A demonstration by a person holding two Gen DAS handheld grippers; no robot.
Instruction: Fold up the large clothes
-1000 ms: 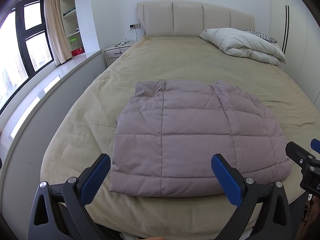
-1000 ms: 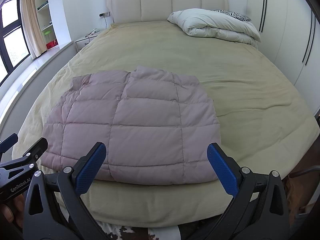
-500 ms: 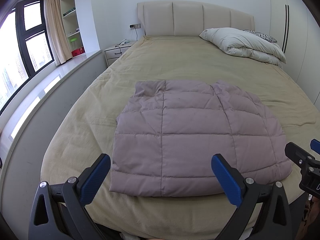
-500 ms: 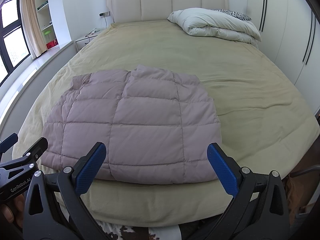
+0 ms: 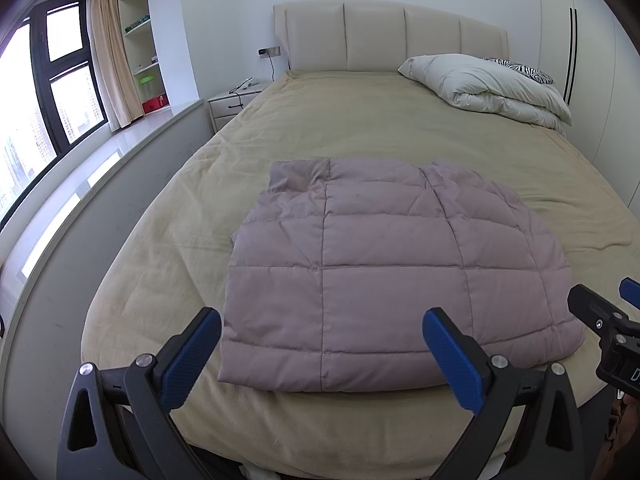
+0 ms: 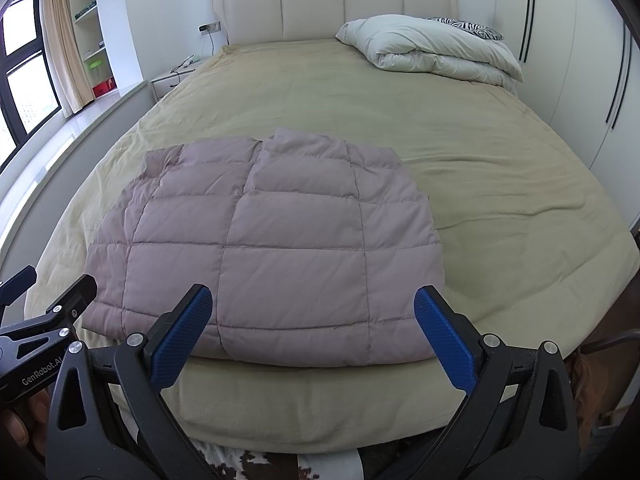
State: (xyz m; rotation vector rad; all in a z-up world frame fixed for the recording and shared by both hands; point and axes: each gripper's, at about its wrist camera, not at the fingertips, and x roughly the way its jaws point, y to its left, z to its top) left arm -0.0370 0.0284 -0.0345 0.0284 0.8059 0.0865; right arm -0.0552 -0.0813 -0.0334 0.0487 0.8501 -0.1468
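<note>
Nothing has shifted since the earlier frames; both claws hang where they were. From the left wrist view, the left gripper (image 5: 322, 354) is spread wide and empty just short of the near hem of the quilted jacket (image 5: 384, 268), which lies flat on the bed (image 5: 360, 120). From the right wrist view, the right gripper (image 6: 312, 330) is likewise spread over that hem. The jacket already looks part-folded; the next fold probably calls for pinching the hem corners.
</note>
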